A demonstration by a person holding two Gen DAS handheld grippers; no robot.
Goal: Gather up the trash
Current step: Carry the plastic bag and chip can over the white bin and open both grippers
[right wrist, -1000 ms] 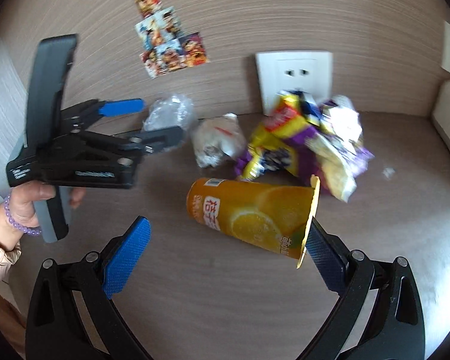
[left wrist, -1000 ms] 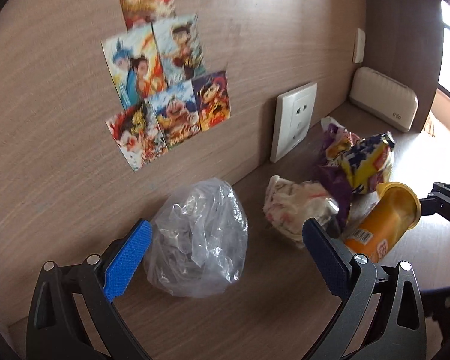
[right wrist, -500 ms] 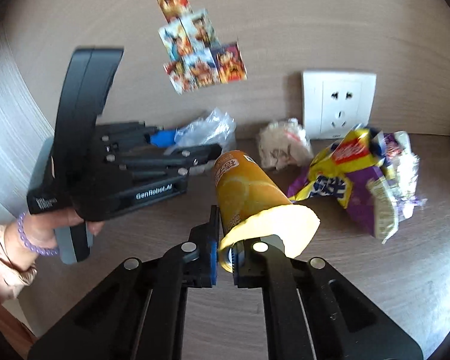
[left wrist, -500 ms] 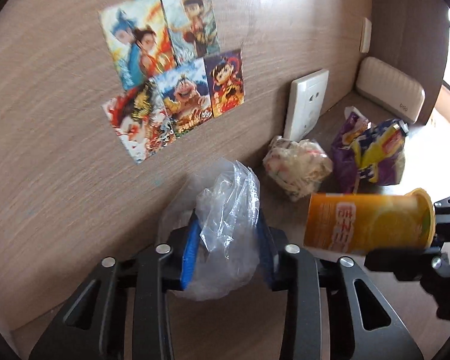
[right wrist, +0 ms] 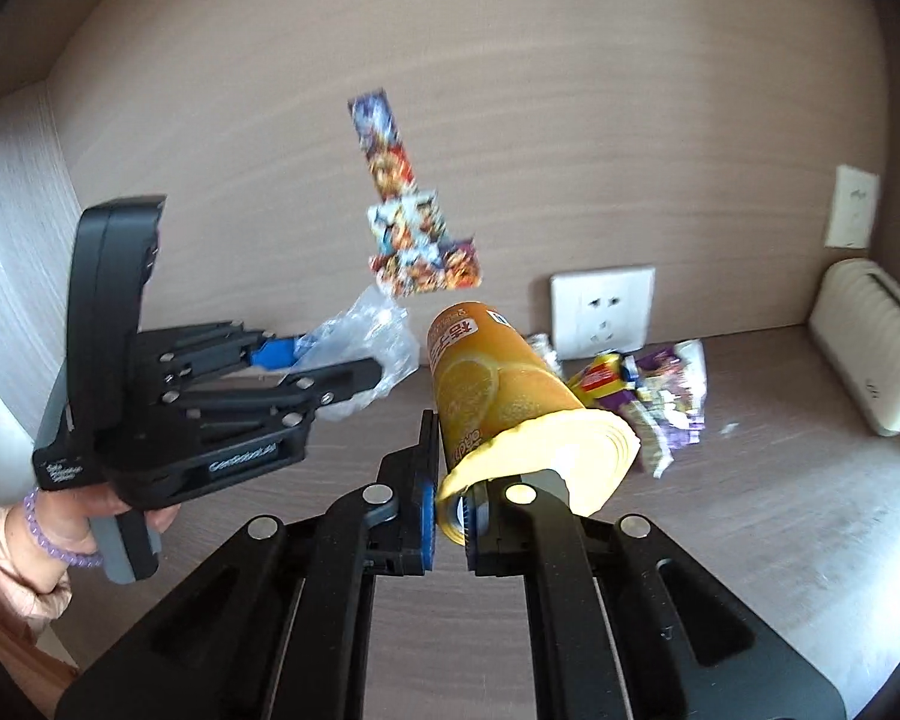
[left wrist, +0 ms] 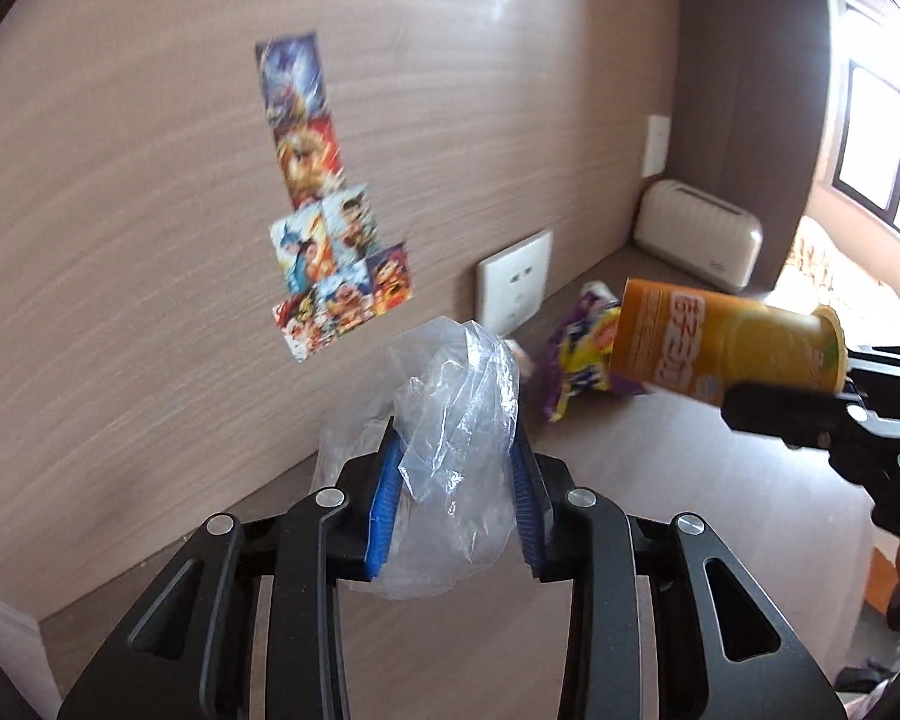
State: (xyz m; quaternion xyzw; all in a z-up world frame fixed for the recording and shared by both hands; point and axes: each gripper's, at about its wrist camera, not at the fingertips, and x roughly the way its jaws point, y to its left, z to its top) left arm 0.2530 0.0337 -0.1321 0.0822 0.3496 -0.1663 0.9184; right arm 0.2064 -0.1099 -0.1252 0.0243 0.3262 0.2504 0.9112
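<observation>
My left gripper (left wrist: 456,468) is shut on a crumpled clear plastic bag (left wrist: 459,414), held up off the brown desk (left wrist: 660,480); from the right wrist view the same bag (right wrist: 363,348) bulges out of that gripper at the left. My right gripper (right wrist: 448,510) is shut on the rim of an orange paper cup (right wrist: 492,384), lifted and lying on its side. In the left wrist view the cup (left wrist: 720,342) hangs at the right. A purple and yellow snack wrapper (right wrist: 654,390) stays on the desk by the wall.
A white wall socket (right wrist: 600,312) and a cluster of cartoon stickers (right wrist: 414,240) are on the wooden wall. A cream ribbed box (right wrist: 870,360) sits at the desk's right end. A hand with a purple bead bracelet (right wrist: 48,534) holds the left gripper.
Both grippers went from wide open to shut, the left on the plastic bag, the right on the cup's rim. Both then rose off the desk with their loads.
</observation>
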